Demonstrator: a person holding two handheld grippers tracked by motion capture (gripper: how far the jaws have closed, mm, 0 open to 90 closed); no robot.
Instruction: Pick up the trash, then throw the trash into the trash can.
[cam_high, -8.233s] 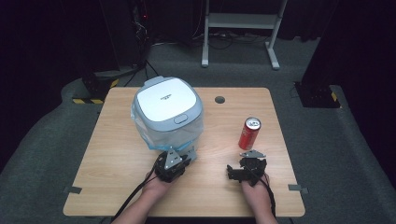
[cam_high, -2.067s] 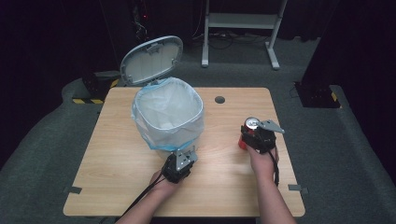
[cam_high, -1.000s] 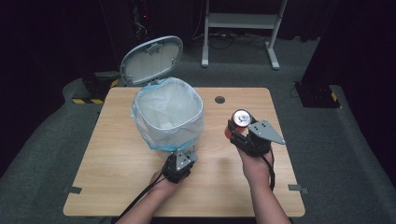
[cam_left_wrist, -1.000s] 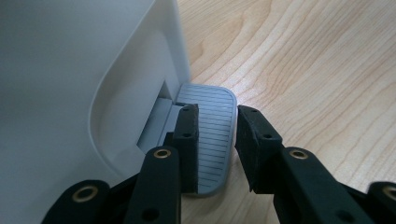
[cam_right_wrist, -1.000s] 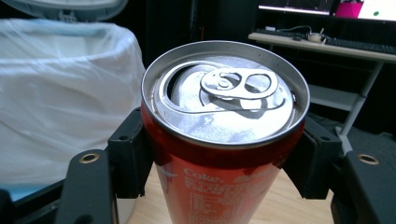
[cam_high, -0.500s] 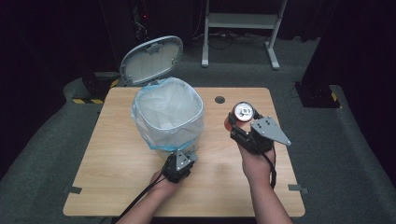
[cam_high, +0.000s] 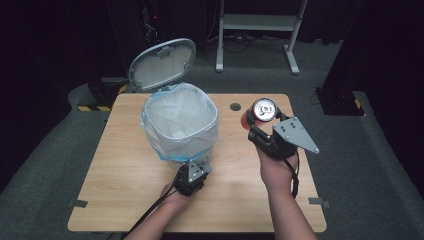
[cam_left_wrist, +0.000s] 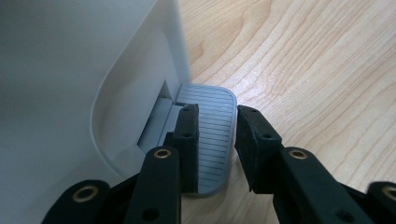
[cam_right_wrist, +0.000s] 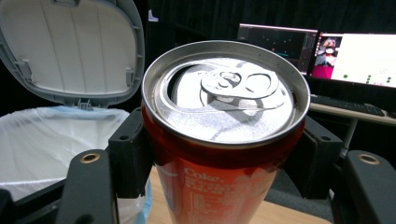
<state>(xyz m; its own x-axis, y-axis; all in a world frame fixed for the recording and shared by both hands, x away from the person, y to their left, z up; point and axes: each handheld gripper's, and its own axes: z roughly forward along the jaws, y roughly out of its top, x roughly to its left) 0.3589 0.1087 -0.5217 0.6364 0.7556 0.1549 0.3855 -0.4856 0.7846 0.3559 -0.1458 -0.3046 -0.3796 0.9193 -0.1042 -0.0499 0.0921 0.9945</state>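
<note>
A red Coke can (cam_right_wrist: 224, 116) with an opened tab hangs above the table's right half, and my right gripper (cam_high: 256, 127) is shut on its sides. The can's silver top (cam_high: 263, 110) faces up, right of the white pedal bin (cam_high: 180, 125). The bin has a pale blue liner, and its lid (cam_high: 162, 64) stands open at the back. My left gripper (cam_high: 192, 172) rests at the bin's front foot. Its jaws lie on the ribbed grey pedal (cam_left_wrist: 212, 135) with a small gap between them and nothing gripped.
The bin stands on a wooden table (cam_high: 125, 175) that has a cable hole (cam_high: 235, 106) near the far edge. Lit monitors (cam_right_wrist: 355, 51) stand on a desk beyond the can. A white frame (cam_high: 255, 30) stands on the dark floor behind the table.
The bin lid, shut at first, stands open. My right gripper took the can from the table and over the last second has raised it further. The left gripper has kept still on the pedal.
</note>
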